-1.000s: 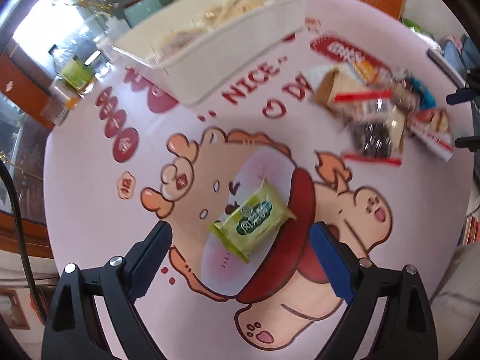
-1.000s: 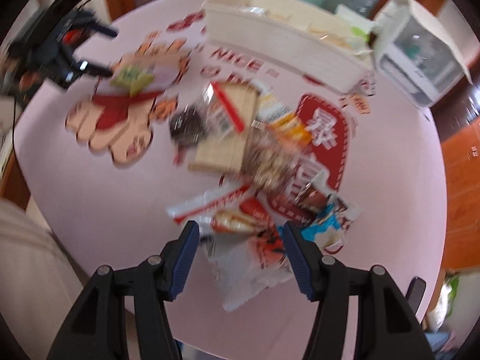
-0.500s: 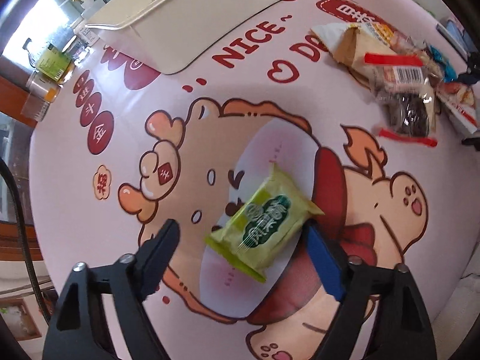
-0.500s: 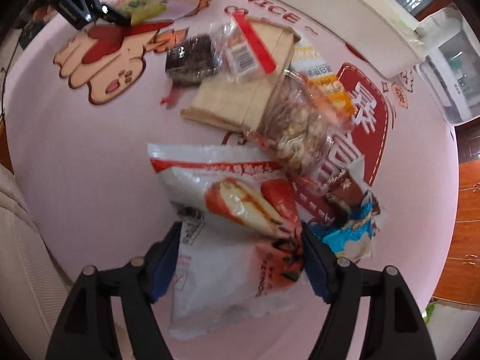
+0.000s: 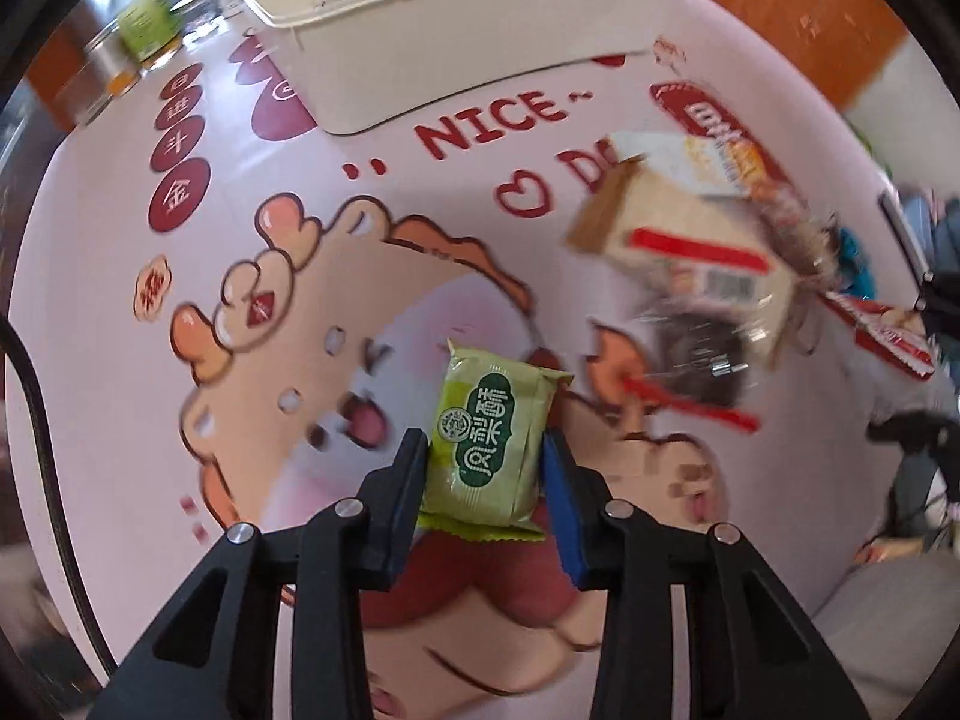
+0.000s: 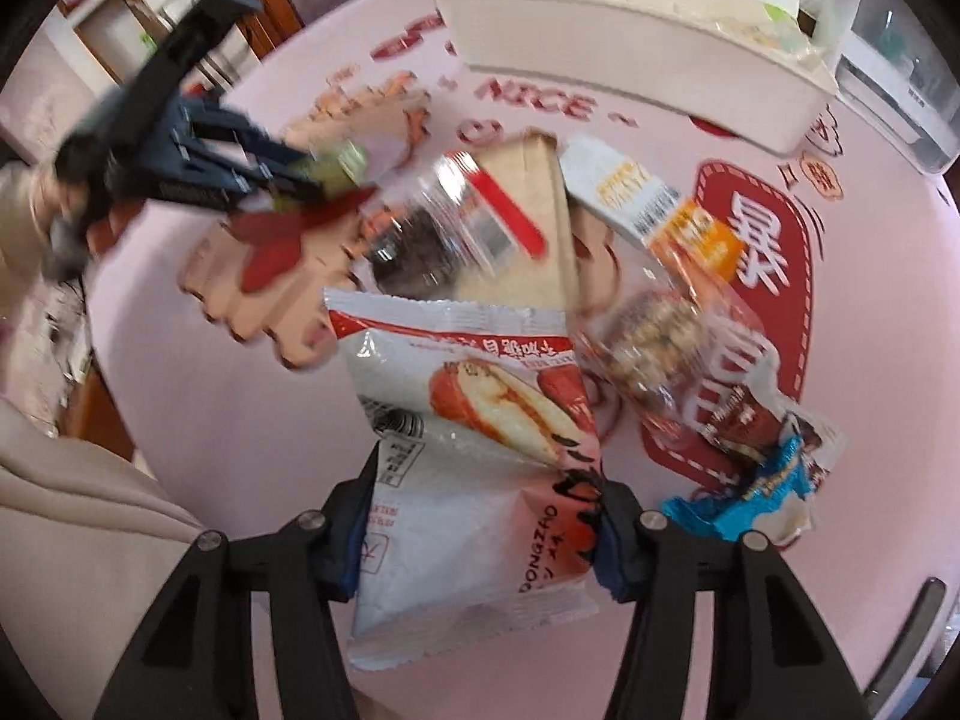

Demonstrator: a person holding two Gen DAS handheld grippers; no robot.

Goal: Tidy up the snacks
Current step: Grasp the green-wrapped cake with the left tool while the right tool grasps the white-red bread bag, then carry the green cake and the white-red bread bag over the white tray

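Bright, even daylight on my table [image 5: 120,420]; soft shadows only. Both views strongly fisheye, black vignette at corners, straight edges bowed. Left view: green packet [image 5: 489,441] sharp, snack pile [image 5: 708,252] smeared by motion. Right view: white-red packet [image 6: 474,450] fairly crisp, my other gripper [image 6: 282,180] badly blurred. Window glare top left.

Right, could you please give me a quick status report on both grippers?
Left gripper just closed on the green pastry packet. Right gripper just closed on the white-and-red snack bag. White bin unobstructed.

L gripper [image 5: 485,468] newly clamped on green pkt [image 5: 489,441], R gripper [image 6: 483,516] on white pkt [image 6: 474,480]
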